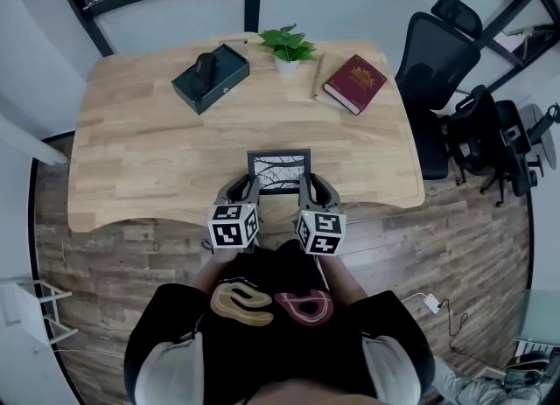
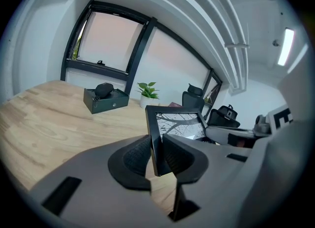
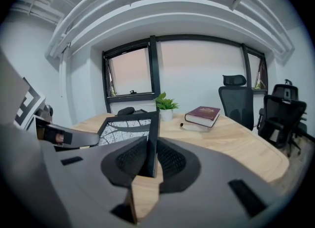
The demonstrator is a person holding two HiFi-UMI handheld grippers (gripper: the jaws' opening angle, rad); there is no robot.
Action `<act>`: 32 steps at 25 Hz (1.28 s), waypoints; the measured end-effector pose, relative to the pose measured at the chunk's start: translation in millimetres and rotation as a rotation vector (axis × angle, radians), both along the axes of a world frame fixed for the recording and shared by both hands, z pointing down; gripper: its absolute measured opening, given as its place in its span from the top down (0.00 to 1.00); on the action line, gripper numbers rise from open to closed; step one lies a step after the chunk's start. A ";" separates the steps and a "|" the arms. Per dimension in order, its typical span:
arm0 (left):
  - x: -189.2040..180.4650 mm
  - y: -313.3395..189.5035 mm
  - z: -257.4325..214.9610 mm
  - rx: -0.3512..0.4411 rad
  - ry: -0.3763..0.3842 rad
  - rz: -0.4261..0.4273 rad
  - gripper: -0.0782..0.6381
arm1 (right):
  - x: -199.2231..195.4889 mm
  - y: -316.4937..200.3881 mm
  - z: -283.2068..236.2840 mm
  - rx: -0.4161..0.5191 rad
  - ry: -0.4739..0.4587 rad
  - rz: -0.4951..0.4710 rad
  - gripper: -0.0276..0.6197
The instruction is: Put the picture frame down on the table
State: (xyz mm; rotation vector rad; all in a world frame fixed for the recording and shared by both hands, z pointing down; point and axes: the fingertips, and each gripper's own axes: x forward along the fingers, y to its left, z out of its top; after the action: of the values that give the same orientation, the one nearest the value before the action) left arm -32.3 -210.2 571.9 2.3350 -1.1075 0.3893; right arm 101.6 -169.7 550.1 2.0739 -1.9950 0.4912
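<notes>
I am clamping both jaws on the picture frame (image 1: 279,171), left gripper (image 1: 242,190) and right gripper (image 1: 311,192) on opposite edges, keeping it level above the counter (image 1: 131,158) near the frame's centre.

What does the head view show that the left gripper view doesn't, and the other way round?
Only the head view shows the person's dark shirt and the wood floor. Only the left gripper view shows the ceiling light and the left gripper, jaws shut on the edge of the picture frame. Both show the frame, the table, the dark green box, the potted plant and an office chair.
</notes>
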 end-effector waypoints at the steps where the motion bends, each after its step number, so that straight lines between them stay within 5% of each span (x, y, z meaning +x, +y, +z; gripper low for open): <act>1: -0.4 -4.5 0.1 0.000 0.001 0.002 0.78 | -0.6 -3.8 0.6 -0.004 -0.003 0.005 0.84; 32: 43.3 -160.6 31.2 -0.169 -0.030 -0.194 0.78 | 46.8 -188.0 24.4 -0.150 0.054 -0.156 0.84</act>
State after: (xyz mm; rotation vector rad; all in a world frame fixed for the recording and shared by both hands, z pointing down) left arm 11.0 -370.9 603.1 2.0606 -1.2516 0.4290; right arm 148.5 -357.6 574.6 1.8087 -2.0034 0.5310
